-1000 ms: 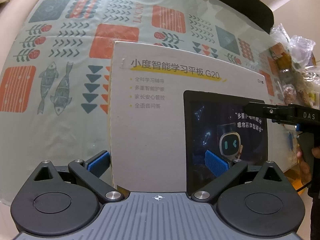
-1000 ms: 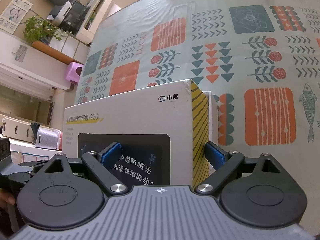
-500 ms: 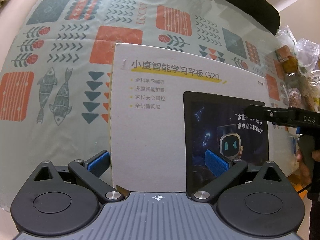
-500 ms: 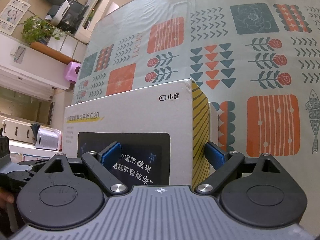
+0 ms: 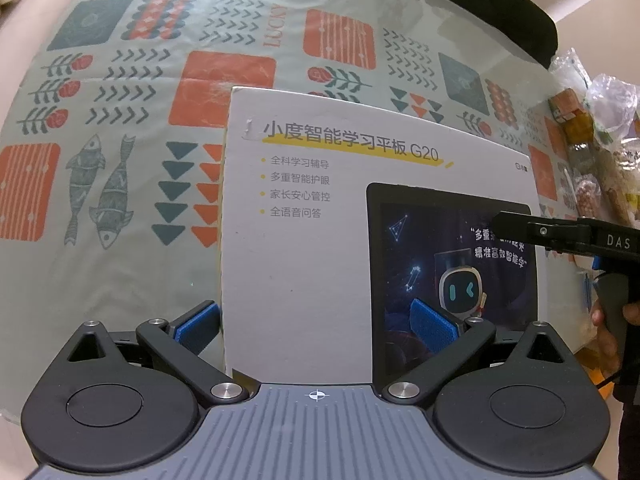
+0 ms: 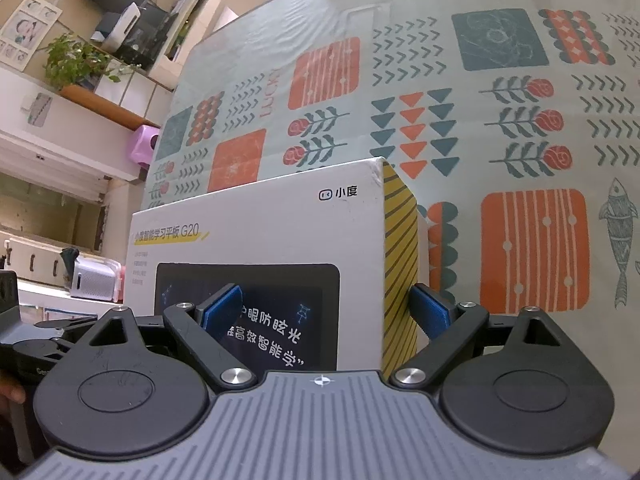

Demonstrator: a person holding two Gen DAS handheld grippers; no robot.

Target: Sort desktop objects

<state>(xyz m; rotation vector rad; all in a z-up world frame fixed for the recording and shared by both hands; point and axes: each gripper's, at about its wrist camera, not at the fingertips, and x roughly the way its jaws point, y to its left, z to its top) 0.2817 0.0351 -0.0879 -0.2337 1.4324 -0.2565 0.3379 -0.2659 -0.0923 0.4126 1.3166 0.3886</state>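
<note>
Box (image 5: pixel 304 264) reads "小度智能学习平板 G20"; right gripper (image 5: pixel 560 236) marked "DAS".
</note>
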